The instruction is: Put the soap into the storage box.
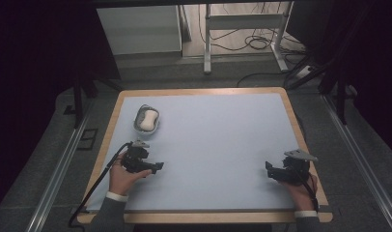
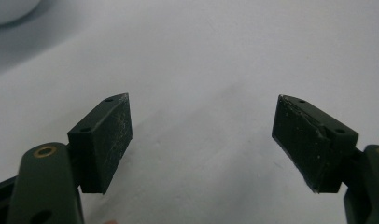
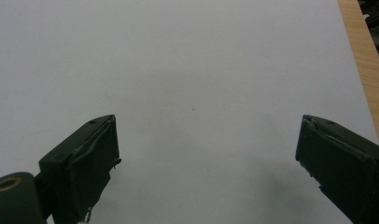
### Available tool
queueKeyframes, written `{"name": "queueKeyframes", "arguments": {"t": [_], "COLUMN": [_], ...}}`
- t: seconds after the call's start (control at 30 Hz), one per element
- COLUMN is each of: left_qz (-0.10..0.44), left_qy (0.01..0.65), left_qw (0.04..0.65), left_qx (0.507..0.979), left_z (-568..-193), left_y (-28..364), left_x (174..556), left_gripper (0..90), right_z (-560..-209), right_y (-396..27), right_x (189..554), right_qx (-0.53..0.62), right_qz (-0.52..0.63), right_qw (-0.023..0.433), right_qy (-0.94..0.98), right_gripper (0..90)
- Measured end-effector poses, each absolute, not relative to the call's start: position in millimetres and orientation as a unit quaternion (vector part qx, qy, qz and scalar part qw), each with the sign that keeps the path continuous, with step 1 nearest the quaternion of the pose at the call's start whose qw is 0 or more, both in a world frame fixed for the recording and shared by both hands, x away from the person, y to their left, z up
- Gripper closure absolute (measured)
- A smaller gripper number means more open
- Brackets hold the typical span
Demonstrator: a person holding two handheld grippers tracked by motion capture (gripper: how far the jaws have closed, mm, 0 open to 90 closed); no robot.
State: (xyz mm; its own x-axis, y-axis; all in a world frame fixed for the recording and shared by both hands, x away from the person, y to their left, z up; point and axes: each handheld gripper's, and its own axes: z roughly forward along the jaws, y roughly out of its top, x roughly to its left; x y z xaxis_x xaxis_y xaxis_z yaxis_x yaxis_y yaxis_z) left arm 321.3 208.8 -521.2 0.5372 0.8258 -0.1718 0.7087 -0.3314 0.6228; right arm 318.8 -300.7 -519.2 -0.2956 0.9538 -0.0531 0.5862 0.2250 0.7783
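Soap dish [image 1: 147, 120] with a white soap bar [image 1: 147, 120] is sitting at the far-left part of the pale blue mat [image 1: 213, 140]. Left gripper [image 1: 158, 166] is resting on the mat just nearer than the dish, jaws spread wide apart, nothing between them; left gripper view [image 2: 201, 140] is showing bare mat between the pads, with the dish's white rim [image 2: 10, 11] blurred at the top-left corner. Right gripper [image 1: 268, 169] is lying well apart from the dish, at the mat's near-right, jaws also gaping wide and holding nothing [image 3: 206, 158]. Hands are gripping both tools. Wooden table edge [image 3: 362, 70] is bordering the mat.
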Motion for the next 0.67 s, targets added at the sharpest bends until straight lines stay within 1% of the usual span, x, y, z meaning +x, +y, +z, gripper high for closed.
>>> {"name": "queueKeyframes", "arguments": {"t": [0.67], "left_qz": [0.095], "left_qy": [0.479], "left_qw": [0.338], "left_qx": [0.805], "left_z": [-523.6], "left_y": [214.2], "left_x": [319.3], "left_gripper": [20.1], "right_z": [-517.3], "right_y": [-291.7], "right_x": [316.1], "right_qx": [0.501], "right_qz": [0.343], "right_qw": [0.287], "right_qy": [0.741], "right_gripper": [5.9]}}
